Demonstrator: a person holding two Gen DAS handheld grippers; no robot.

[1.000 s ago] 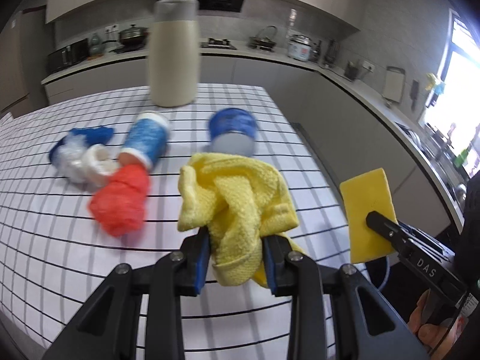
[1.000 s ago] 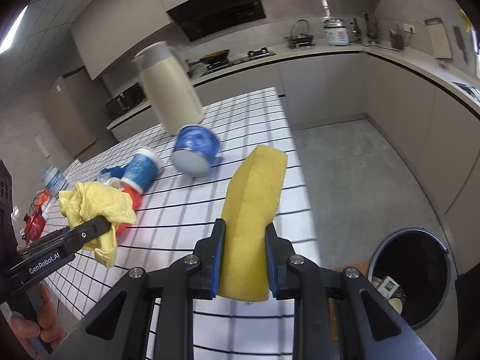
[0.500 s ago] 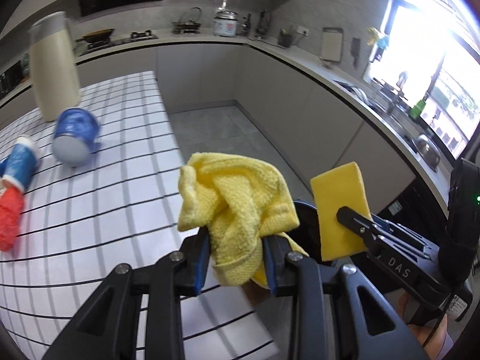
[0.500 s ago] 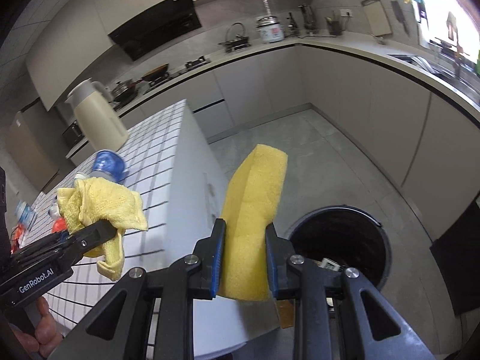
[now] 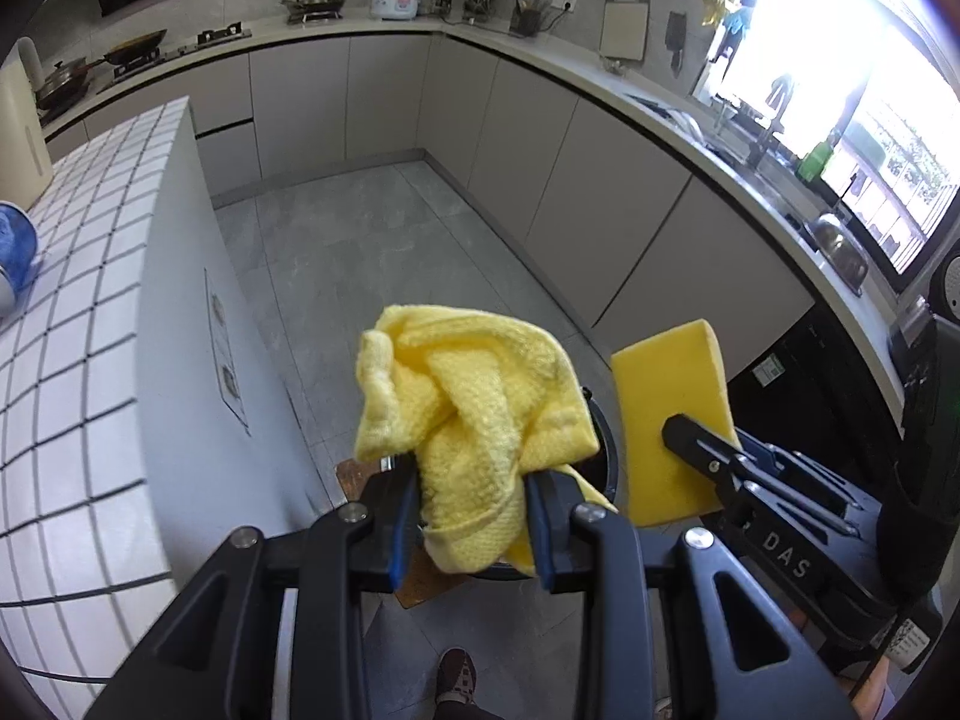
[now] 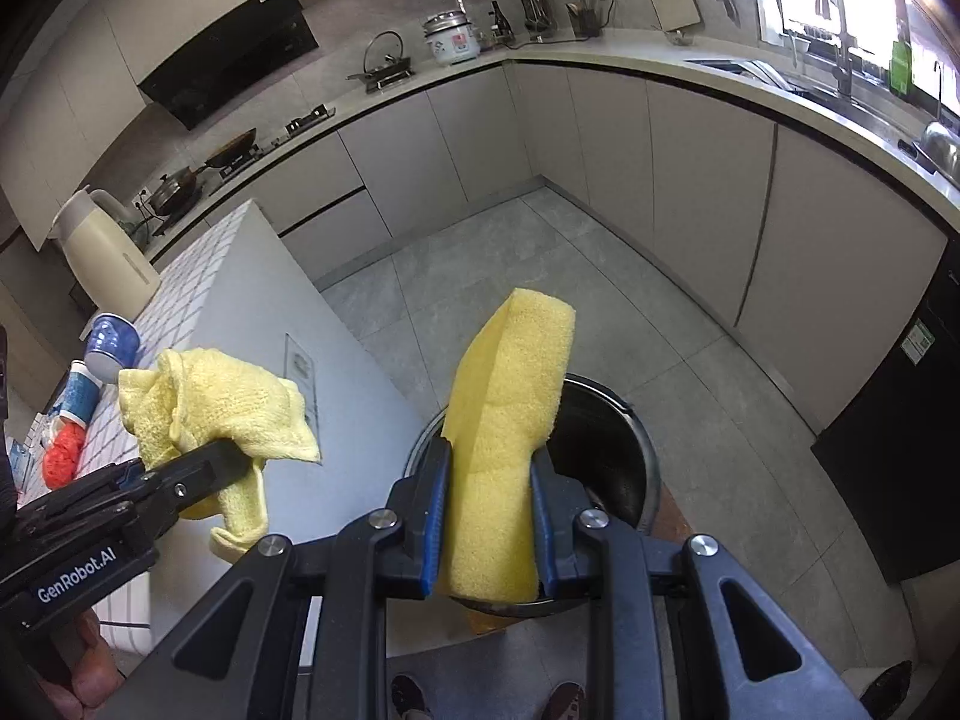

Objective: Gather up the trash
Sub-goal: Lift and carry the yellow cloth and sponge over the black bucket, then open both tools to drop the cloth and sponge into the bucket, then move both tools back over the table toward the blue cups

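my left tongs (image 5: 471, 519) are clamped on a crumpled yellow cloth (image 5: 474, 414), which bunches up above the blue-lined pads and droops a little below them. my right tongs (image 6: 487, 513) are clamped on a yellow sponge (image 6: 510, 420), squeezed narrow where the pads bite and standing up wider above them. in the left view the sponge (image 5: 672, 420) shows flat-on just to the right of the cloth, pinched by the other tool's black finger; in the right view the cloth (image 6: 210, 414) hangs off to the left, its tail dangling under the finger.

both loads are held in the air near the round dark trash bin (image 6: 624, 450) on the grey tile floor — the sponge sits over its near rim from the right camera, and in the left view only a sliver of the bin (image 5: 603, 456) peeks out between cloth and sponge. i can't tell how high above it either one is.

to the left stands the white gridded table (image 6: 252, 312), with a blue cup (image 6: 111, 339) on its side, a second blue-and-white cup (image 6: 78, 393), a red crumpled wad (image 6: 63, 456) and a cream jug (image 6: 108, 258) — all well apart from my tongs. the kitchen counter (image 6: 690, 69) curves round behind. my shoes (image 6: 408, 693) show at the bottom edge.
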